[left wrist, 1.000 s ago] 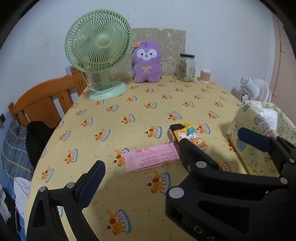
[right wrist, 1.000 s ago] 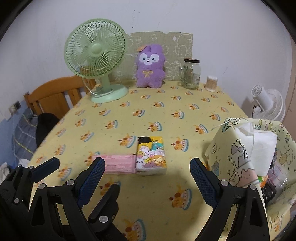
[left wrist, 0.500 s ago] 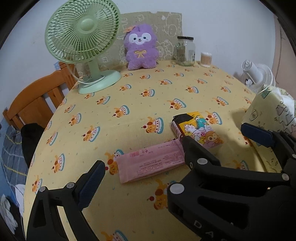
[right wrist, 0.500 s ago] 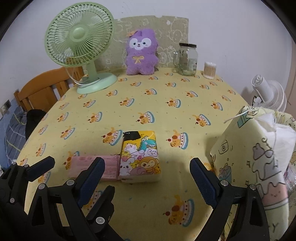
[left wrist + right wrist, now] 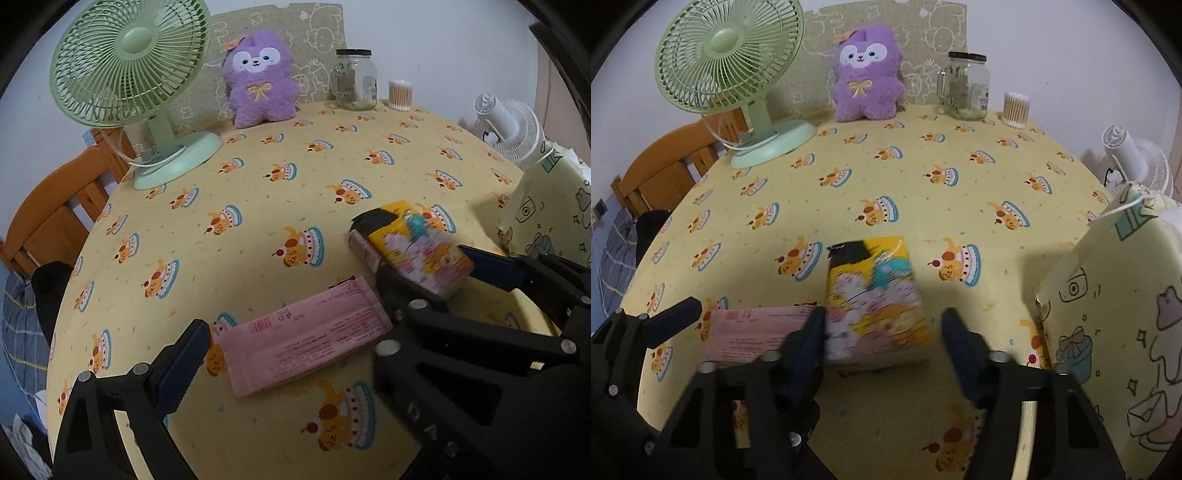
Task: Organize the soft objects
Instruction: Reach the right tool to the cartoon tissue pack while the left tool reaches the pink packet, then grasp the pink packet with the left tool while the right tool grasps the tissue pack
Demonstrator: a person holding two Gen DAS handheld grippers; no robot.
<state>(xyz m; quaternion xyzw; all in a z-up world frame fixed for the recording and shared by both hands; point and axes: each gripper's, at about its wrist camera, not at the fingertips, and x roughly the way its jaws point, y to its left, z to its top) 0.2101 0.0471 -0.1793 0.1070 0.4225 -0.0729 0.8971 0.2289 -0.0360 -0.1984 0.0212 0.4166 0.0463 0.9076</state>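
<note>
Now, on the left, the left gripper (image 5: 291, 369) has come lower and nearer to the table (image 5: 886, 166) than it was one second ago. Its fingers stand wide apart, and the pink flat packet (image 5: 303, 339) lies between them on the near part of the tablecloth. The pads do not touch it, so nothing is held on this side.

Just to the right of the pink packet, and touching its end, lies the cartoon tissue pack (image 5: 875, 295). A second ago it was on the cloth in front of the right gripper (image 5: 882, 343), whose fingers were wide. Since then this gripper has come down around the pack, and its jaws are closing, with the near end of the pack between them. The left pad looks already against the side of the pack, while the right pad shows a thin gap. The pack is blurred, so I cannot tell if it has started to move.

At the far right stands the printed yellow bag (image 5: 1108, 332), well apart from the pack.

For the task, I judge that the reaching is finished and the grasp of the first soft thing has begun. The pack is soft, so the squeeze should stop when the pack gives a little. The bag seems the likely place for it.
</note>
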